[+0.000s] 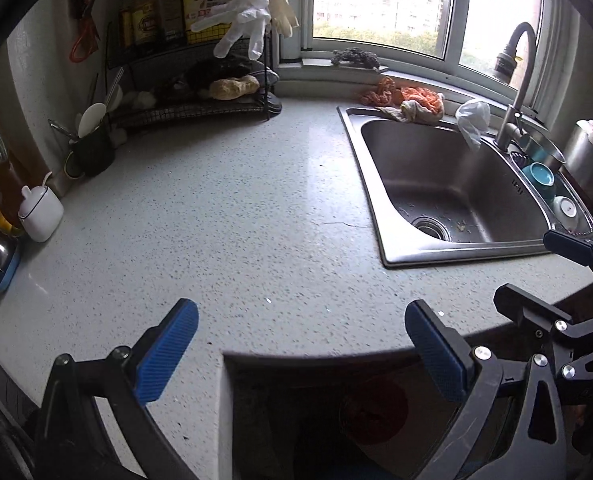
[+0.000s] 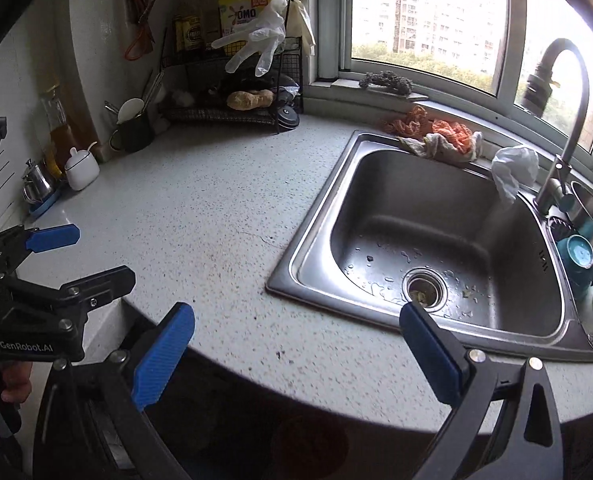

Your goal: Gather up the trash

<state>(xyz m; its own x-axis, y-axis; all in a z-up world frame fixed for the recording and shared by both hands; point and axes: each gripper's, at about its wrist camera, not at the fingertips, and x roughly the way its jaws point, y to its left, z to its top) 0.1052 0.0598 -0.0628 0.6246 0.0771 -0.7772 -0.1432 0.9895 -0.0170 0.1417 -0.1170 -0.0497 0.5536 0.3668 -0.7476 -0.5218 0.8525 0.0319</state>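
A crumpled white wad (image 1: 473, 120) (image 2: 514, 170) lies on the back rim of the steel sink (image 1: 368, 184) (image 2: 308, 264), beside the faucet. Small food scraps (image 2: 422, 294) sit in and around the drain. My left gripper (image 1: 300, 320) (image 2: 104, 254) hovers open over the counter's front edge with nothing between its blue pads. My right gripper (image 2: 296, 320) (image 1: 528, 268) is open too and holds nothing. It hangs above the front edge near the sink's front left corner. Under the counter edge a dim reddish round thing (image 1: 372, 408) shows in a dark opening.
Orange and beige rags (image 1: 412, 102) (image 2: 444, 138) lie behind the sink. A wire rack (image 1: 192, 80) with bottles and hanging gloves fills the back corner. A mug of utensils (image 1: 90, 152), a white jar (image 1: 40, 210) and bowls (image 2: 576, 258) right of the sink stand around.
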